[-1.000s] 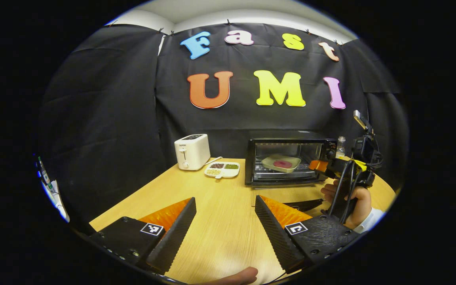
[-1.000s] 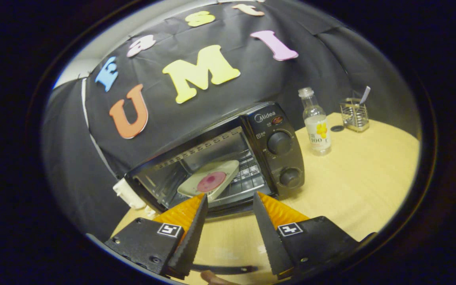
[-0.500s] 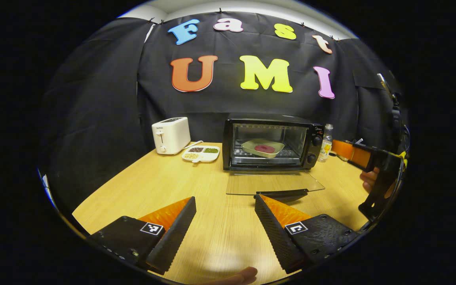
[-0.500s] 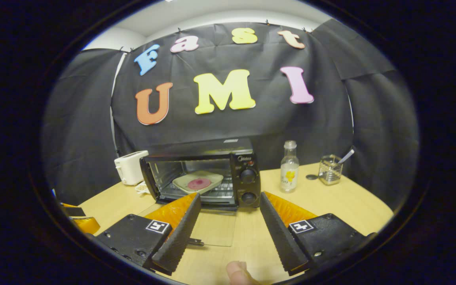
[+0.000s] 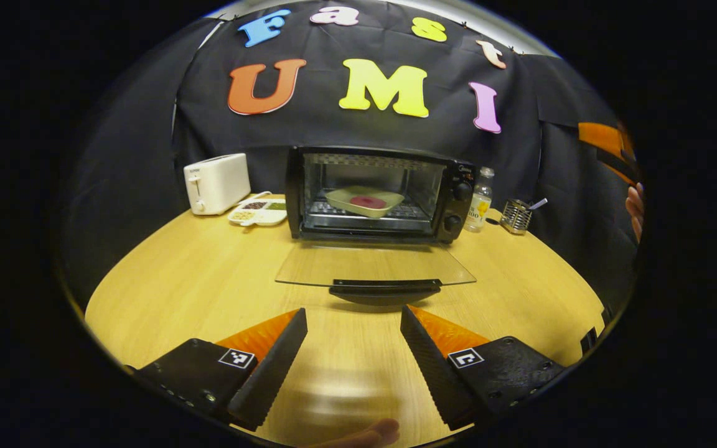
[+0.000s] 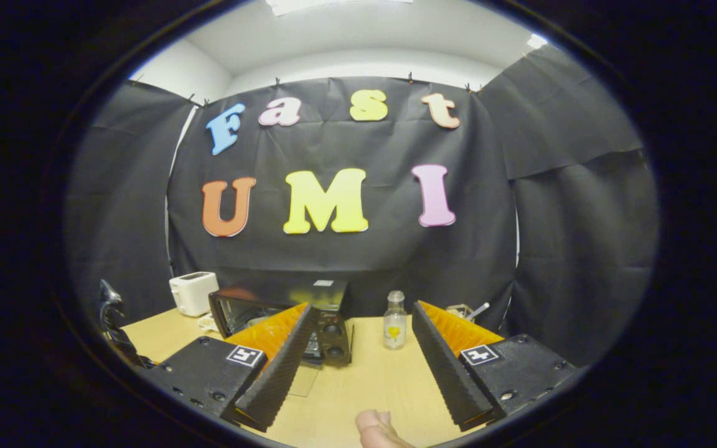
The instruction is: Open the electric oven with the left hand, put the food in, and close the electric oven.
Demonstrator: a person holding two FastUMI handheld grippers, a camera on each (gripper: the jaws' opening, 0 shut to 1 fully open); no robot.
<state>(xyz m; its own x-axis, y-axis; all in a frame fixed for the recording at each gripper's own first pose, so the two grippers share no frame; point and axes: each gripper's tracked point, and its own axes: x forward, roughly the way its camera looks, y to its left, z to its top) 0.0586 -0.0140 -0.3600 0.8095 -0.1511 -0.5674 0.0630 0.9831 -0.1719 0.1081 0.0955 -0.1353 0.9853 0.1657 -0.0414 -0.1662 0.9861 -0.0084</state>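
Note:
The black electric oven stands at the back of the wooden table with its glass door folded down flat. A pale dish with a round red piece of food rests on the rack inside. My left gripper hangs open just short of the door's black handle, holding nothing. In the right gripper view the oven lies far off and low, partly behind my open, empty right gripper. The right gripper and a hand show at the right edge of the left gripper view.
A white toaster and a divided white snack tray sit left of the oven. A small bottle and a wire holder with a utensil stand to its right. The table has a rounded front edge.
The right gripper has drawn back from the oven and risen, leaving the dish on the rack. The left gripper has swung to face the open door and come closer to its handle.

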